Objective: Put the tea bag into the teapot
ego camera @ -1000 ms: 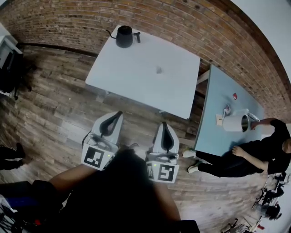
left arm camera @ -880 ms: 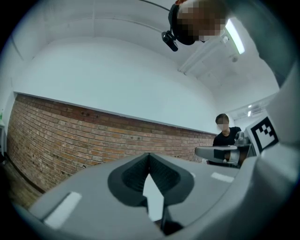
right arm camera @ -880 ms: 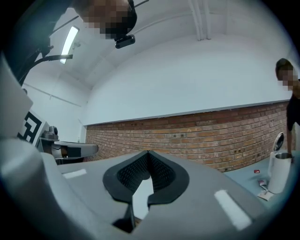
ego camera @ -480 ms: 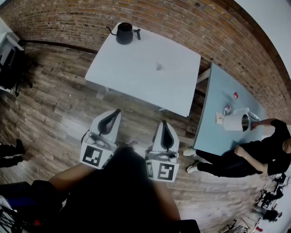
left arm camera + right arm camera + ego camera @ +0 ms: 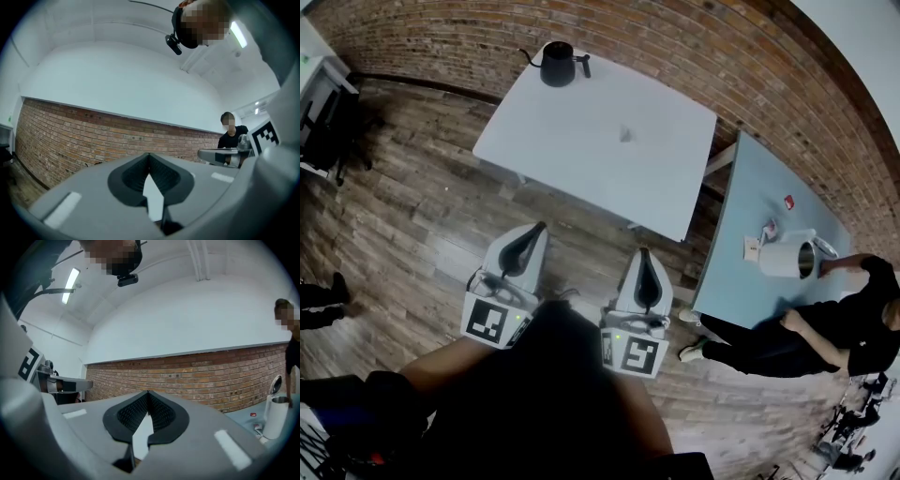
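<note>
both claws shut, holding nothing, back from the desk

the left claw (image 5: 540,228) and the right claw (image 5: 643,253) hang side by side over the wooden floor (image 5: 412,216). each one has its two jaws pressed together with nothing between them. the white desk (image 5: 581,159) stands ahead of both claws. the black teapot (image 5: 558,67) sits on its far corner, well ahead of the left claw. a tiny grey tea bag (image 5: 625,136), too small to see well, lies on the desk ahead of the right claw, apart from the teapot. off to the right of the right claw, a person (image 5: 806,337) sits by a blue desk (image 5: 750,197) with a white jug (image 5: 786,255) on it.
</note>
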Demonstrator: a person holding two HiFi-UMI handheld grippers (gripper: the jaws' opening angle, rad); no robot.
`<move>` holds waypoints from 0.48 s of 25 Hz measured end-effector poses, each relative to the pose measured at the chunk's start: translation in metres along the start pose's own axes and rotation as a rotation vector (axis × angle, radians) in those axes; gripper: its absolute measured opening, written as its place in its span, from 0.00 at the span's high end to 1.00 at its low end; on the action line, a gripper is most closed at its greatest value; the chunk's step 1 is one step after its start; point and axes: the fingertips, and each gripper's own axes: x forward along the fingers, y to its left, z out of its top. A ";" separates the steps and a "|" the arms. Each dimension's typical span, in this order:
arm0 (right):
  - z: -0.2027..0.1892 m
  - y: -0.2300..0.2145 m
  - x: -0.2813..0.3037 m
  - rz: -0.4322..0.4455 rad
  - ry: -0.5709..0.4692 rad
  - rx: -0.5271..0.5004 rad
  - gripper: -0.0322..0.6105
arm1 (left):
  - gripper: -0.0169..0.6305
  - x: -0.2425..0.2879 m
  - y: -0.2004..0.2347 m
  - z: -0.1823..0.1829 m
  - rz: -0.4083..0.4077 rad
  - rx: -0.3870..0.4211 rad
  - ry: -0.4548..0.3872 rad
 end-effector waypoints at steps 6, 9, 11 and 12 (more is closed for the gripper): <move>-0.004 -0.018 -0.006 0.020 0.002 0.017 0.95 | 0.97 -0.003 -0.012 -0.008 0.050 0.022 -0.002; -0.004 -0.023 -0.010 0.029 -0.011 0.012 0.95 | 0.97 -0.004 -0.016 -0.015 0.067 0.034 0.027; -0.003 -0.024 -0.008 0.041 -0.011 0.016 0.95 | 0.97 -0.002 -0.019 -0.013 0.066 0.041 0.019; -0.002 -0.024 -0.006 0.046 -0.012 0.018 0.95 | 0.97 -0.001 -0.019 -0.012 0.063 0.045 0.016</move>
